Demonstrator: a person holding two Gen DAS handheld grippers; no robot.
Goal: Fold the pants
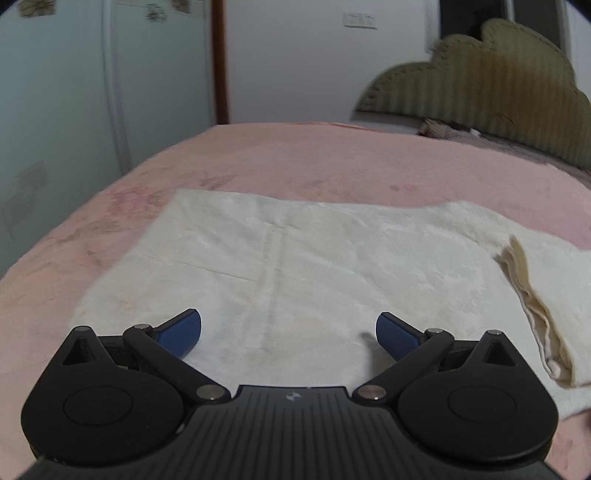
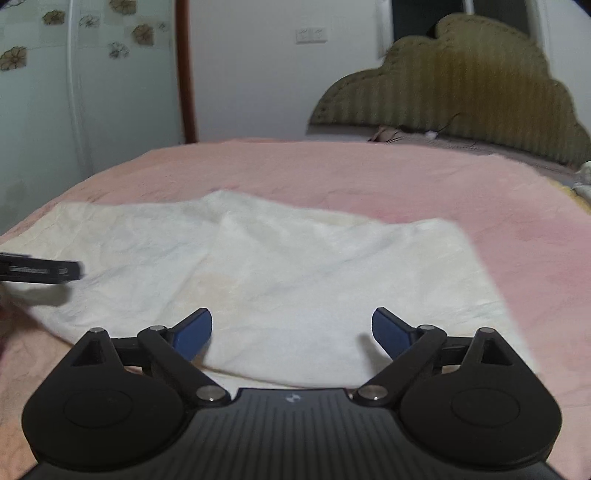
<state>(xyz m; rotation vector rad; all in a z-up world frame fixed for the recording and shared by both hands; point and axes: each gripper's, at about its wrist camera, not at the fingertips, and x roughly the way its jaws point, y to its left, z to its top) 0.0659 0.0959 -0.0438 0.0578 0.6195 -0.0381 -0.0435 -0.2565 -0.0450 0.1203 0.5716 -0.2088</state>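
Observation:
Cream white pants (image 1: 295,266) lie flat on a pink bed cover (image 1: 295,158). In the left wrist view a folded layered edge (image 1: 532,295) lies at the right. My left gripper (image 1: 288,332) is open and empty, just above the near part of the pants. In the right wrist view the pants (image 2: 295,273) spread across the bed, with a fold ridge near the middle. My right gripper (image 2: 291,332) is open and empty above their near edge. The left gripper's black finger (image 2: 44,271) shows at the left edge of the right wrist view.
A padded olive headboard (image 2: 461,85) stands at the back right. A white wall with sockets (image 2: 312,35) and a brown door frame (image 2: 184,70) are behind the bed. A pale wardrobe (image 1: 92,92) stands on the left. Small items (image 2: 388,134) lie near the headboard.

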